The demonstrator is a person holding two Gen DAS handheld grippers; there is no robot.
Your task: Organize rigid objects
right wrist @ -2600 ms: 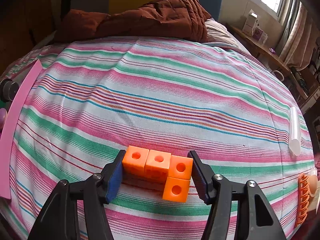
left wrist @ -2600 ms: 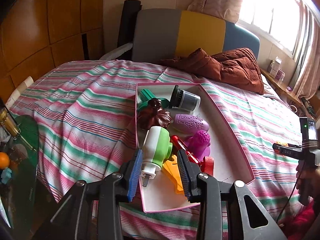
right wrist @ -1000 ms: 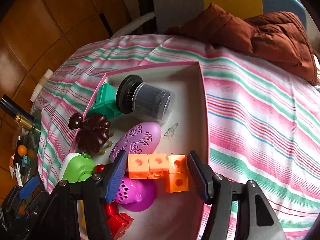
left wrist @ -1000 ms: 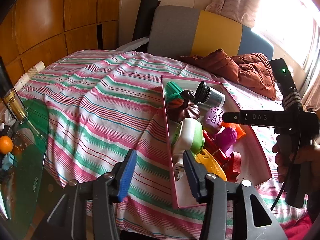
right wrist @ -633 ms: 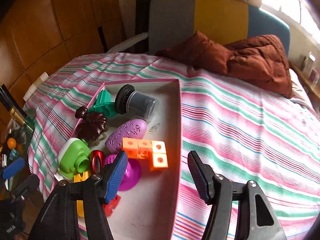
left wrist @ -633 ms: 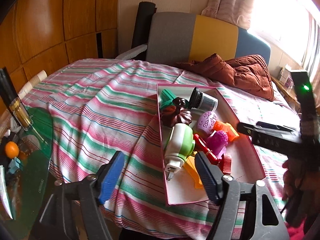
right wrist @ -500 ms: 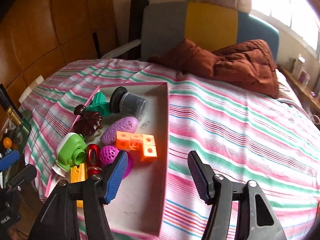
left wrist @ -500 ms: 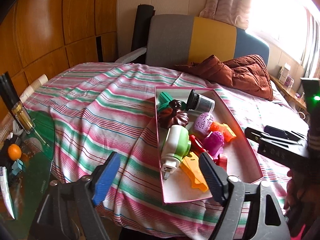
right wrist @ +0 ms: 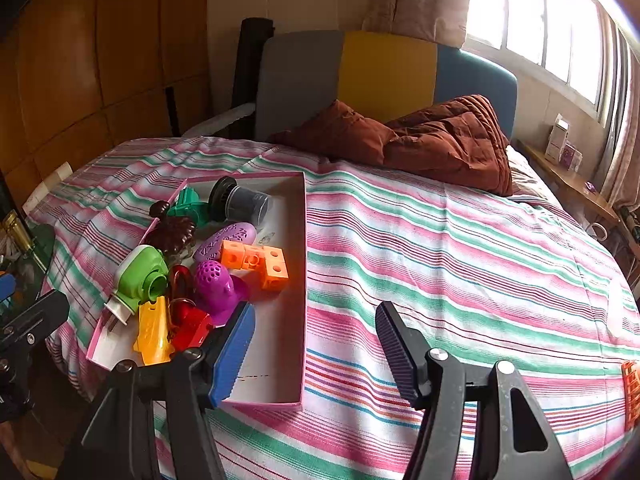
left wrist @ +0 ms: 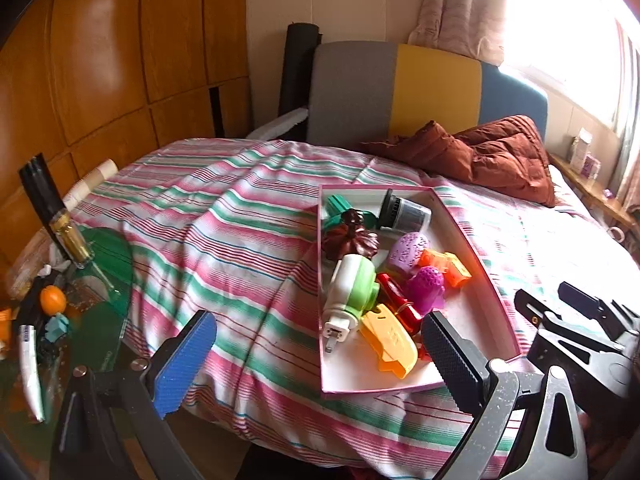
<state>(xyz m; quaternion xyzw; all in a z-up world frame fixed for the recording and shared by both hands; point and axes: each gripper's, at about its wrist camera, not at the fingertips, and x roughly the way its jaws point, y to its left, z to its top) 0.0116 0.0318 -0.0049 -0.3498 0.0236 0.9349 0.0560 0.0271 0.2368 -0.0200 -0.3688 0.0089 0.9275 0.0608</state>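
Currently I have both grippers empty. My left gripper (left wrist: 320, 354) has its jaws spread wide, hovering off the near left corner of the pink tray (left wrist: 464, 222), nothing between the pads. My right gripper (right wrist: 316, 338) is also spread apart, nothing pinched, hanging over the striped bedspread (right wrist: 460, 248) at the tray's (right wrist: 304, 280) right wall.

Orange cube block piece (right wrist: 256, 260) lies inside the tray, touching the purple oval case (right wrist: 228, 238) and just beside the magenta perforated cap (right wrist: 218, 284). Same tray holds a green-and-white plug-in device (right wrist: 138, 276), yellow clip (right wrist: 152, 330), red piece (right wrist: 190, 326), brown flower-shaped item (right wrist: 172, 232), teal part (right wrist: 188, 202) and a dark grey cylinder (right wrist: 240, 202) lying on its side.

Brown quilted blanket (right wrist: 420, 140) is bunched near the headboard, well apart from the tray. Another orange item (right wrist: 631, 396) sits at the right frame edge, too cut off to identify.
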